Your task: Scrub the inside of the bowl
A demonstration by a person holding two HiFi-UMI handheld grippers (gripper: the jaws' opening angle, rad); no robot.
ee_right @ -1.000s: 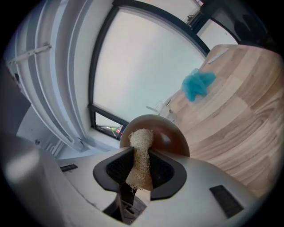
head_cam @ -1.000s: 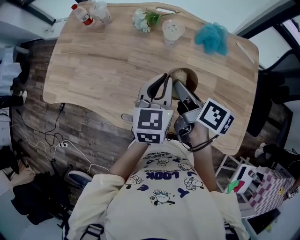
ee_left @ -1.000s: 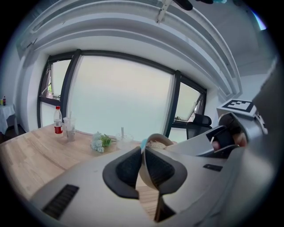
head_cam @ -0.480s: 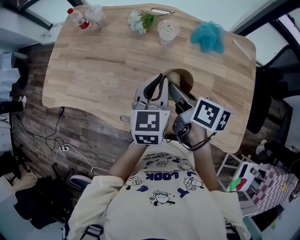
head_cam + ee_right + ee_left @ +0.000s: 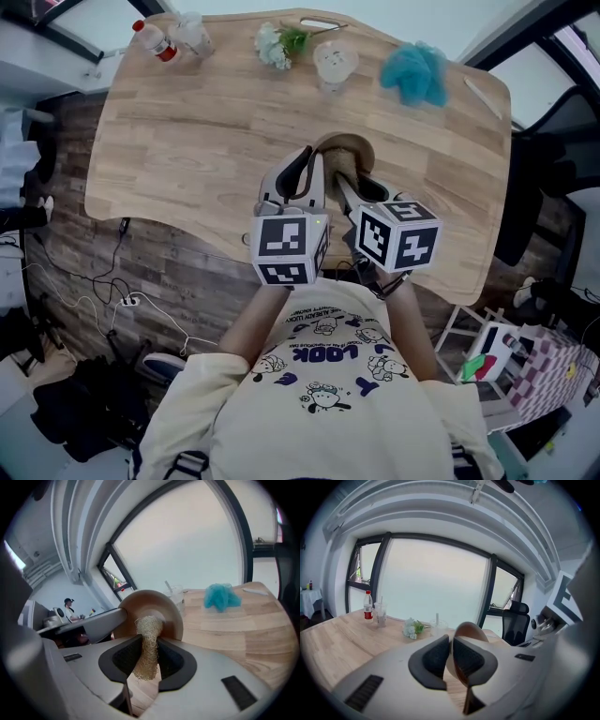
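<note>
Table (image 5: 187, 131): a pale wooden top is filling most of the head view.
Far left corner: a red-capped bottle (image 5: 150, 39) is standing just beside a clear plastic cup (image 5: 192, 31).
Flowers (image 5: 279, 42): a small white bunch with green leaves is lying at the far edge, right of that cup.
Left gripper (image 5: 451, 654): its jaws are standing narrow and are pinching the rim of the bowl between the dark pads. Its marker cube (image 5: 288, 246) is sitting just in front of the person's chest.
Lidded cup (image 5: 335, 61): it is standing just right of the flowers, with a straw sticking up from it.
Bowl (image 5: 352, 145): the brown wooden bowl is being held tipped on its side over the middle of the table, toward the near edge. Its hollow is facing the right gripper. Whether it is touching the tabletop cannot be told.
Right gripper (image 5: 147, 660): its jaws are standing partway in, having just been closing a little, and they are squeezing the scrubber between the pads. Its marker cube (image 5: 398, 234) is sitting just beside the left one.
Scrubber (image 5: 149, 639): the tan, fibrous wad is sticking out past the pads, and its end is pressing against the inside of the bowl near the centre.
Blue puff (image 5: 415, 73): a teal mesh ball is lying at the far right of the table, well apart from the bowl.
Pale strip (image 5: 483, 94): a thin white object is lying near the right edge, too small to tell what it is.
</note>
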